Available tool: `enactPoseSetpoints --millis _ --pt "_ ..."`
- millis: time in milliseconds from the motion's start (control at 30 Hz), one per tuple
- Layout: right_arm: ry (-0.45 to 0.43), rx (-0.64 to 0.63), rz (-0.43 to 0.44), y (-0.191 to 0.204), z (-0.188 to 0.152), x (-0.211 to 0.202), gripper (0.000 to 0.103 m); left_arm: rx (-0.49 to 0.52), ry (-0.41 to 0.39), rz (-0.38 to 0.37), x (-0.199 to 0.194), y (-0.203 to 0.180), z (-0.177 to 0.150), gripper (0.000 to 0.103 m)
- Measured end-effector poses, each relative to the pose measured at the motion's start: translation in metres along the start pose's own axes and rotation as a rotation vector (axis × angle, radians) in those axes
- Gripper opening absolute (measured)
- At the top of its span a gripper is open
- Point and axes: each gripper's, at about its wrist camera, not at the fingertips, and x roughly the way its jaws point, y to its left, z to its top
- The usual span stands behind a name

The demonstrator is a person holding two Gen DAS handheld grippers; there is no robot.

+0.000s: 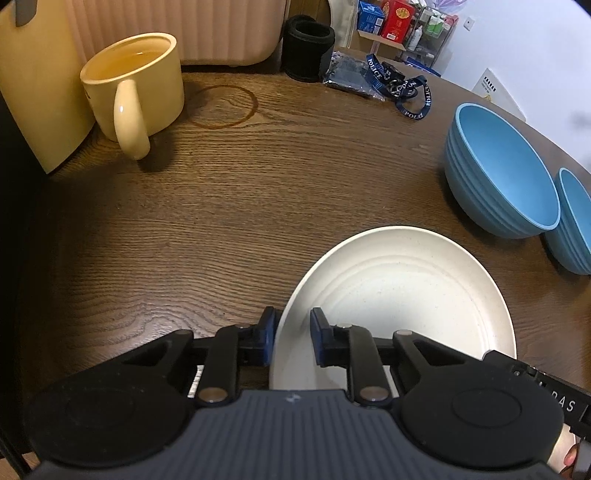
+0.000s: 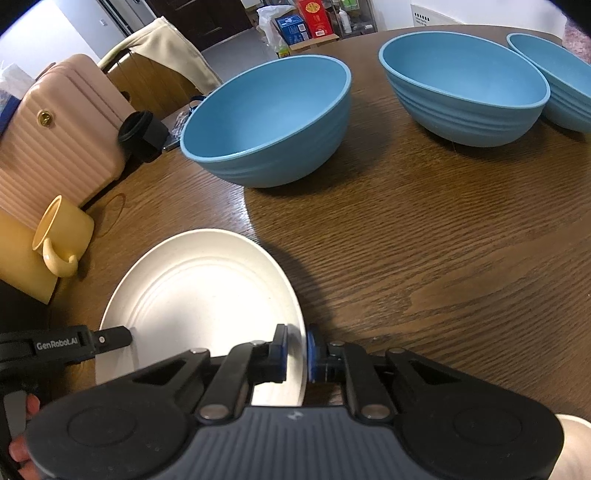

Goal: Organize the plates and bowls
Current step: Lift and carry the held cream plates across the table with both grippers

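Left gripper clamped on the left rim of the white plate, one blue pad outside the rim, the other on the inner face. Right gripper clamped on the opposite, right rim of the same plate, pads pinching the edge between them. In the right wrist view, part of the left gripper reaching in over the plate's left side, fingers of a hand wrapped round its handle.

Plate near the near edge of the wooden table; hard to tell whether flat on the wood or just lifted. Beyond the plate, well apart, three blue bowls upright and empty: nearest bowl straight behind the plate, second bowl further right, third bowl touching or just beside the second at the right edge.

Toward the far left of the table, a yellow mug upright with liquid inside, handle facing forward, standing against a yellow board. Just right of the mug, a round brown ring stain on the wood. Behind it, a pink ribbed case at the far edge, a black cylinder beside it, then a dark blue lanyard lying loose on the table.
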Motion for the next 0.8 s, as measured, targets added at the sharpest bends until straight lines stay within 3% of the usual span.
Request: enactPoseSetpoints --millis 800 --pt "-0.061 -0.007 0.012 0.015 -0.024 -0.023 0.007 0.023 -0.046 -0.004 -0.021 0.017 -0.010 0.018"
